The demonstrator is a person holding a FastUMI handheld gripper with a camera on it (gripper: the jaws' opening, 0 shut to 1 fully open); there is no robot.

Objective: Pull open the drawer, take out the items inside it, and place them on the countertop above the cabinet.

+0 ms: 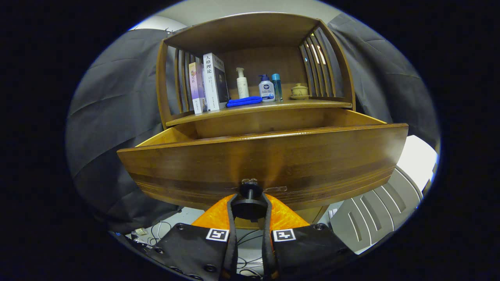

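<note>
1. Clamping the round black drawer knob (pixel 250 202) from both sides: orange-and-black two-finger gripper (pixel 250 210), jaws drawn in narrow, one finger pressed against each flank of the knob's disc.
2. Fixed by a short metal stem to the middle of the dark brown wooden drawer front (pixel 265 164), just ahead of the fingertips.
3. Pulled well out of the brown wooden cabinet (pixel 256 113); lighter wooden side walls visible behind the front panel, inside of the drawer hidden from this low angle, contents cannot be told.
4. Sitting just above the open drawer: wooden countertop shelf (pixel 324 104), roofed and flanked by slatted sides.
5. Standing upright at the shelf's left: two books, a pale purple one (pixel 196 88) and a taller white-and-black one (pixel 215 81), touching side by side.
6. Lying flat just beside the books: folded blue cloth (pixel 244 102).
7. Ranged behind the cloth: white pump bottle (pixel 242 83), squat white bottle with a blue label and pump (pixel 266 89), slim blue-capped clear bottle (pixel 277 87), close together.
8. Resting apart toward the right slats: small tan lidded ceramic cup on a saucer (pixel 299 91).
9. Lying on the floor beneath the gripper: loose dark cables (pixel 160 230); pale grey ribbed panel (pixel 371 214) to the right below the drawer.
</note>
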